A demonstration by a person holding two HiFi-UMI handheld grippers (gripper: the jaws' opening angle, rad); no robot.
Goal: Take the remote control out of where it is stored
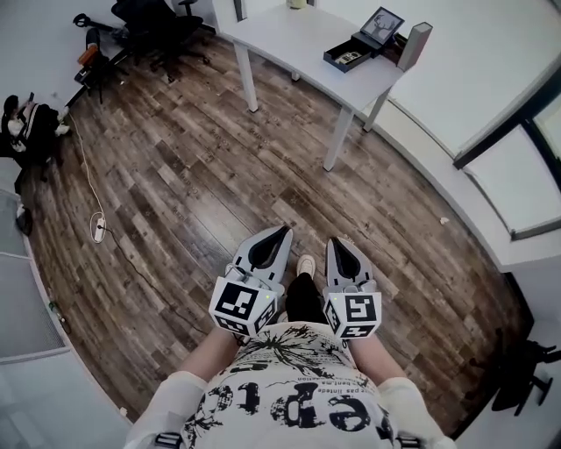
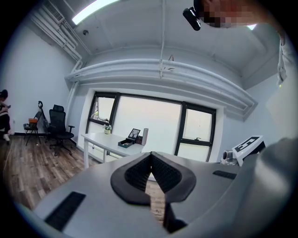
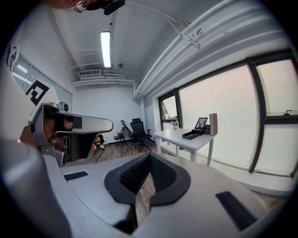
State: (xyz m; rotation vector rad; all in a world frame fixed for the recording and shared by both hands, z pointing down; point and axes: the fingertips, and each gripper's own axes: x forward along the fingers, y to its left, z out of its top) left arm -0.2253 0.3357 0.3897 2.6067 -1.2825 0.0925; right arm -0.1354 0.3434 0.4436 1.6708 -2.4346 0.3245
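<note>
Wood flooring [image 1: 202, 175] fills most of the head view, and the person stands on it with both tools drawn in close to the body, side by side and pointing forward, away from the body. The left gripper [image 1: 282, 231] has its fingers [image 2: 137, 174] pressed together at the tips, with nothing between them; through the hollow between the dark ribbed pads only the floor shows. The right gripper [image 1: 336, 242] is the same: its fingers [image 3: 135, 175] meet at the tips and hold nothing. One light shoe [image 1: 306, 264] shows between the two tools.

A white table [image 1: 280, 37] stands well apart from the grippers, across the floor and beside the large window [image 2: 149, 125]. On its far end lies an open black box [image 1: 348, 57], with a picture frame [image 1: 382, 24] just behind it and a grey upright box [image 1: 415, 44] beside that. The remote control itself cannot be made out in any view; whether it lies in the black box is too small to tell. A small potted plant [image 2: 107, 129] stands at the table's other end.

A black office chair [image 1: 162, 26] stands on the floor beyond the table. A white cable [image 1: 88, 188] trails across the boards to a plug strip [image 1: 97, 228] at the left. In the right gripper view the left tool shows at the left edge, level with the right one.
</note>
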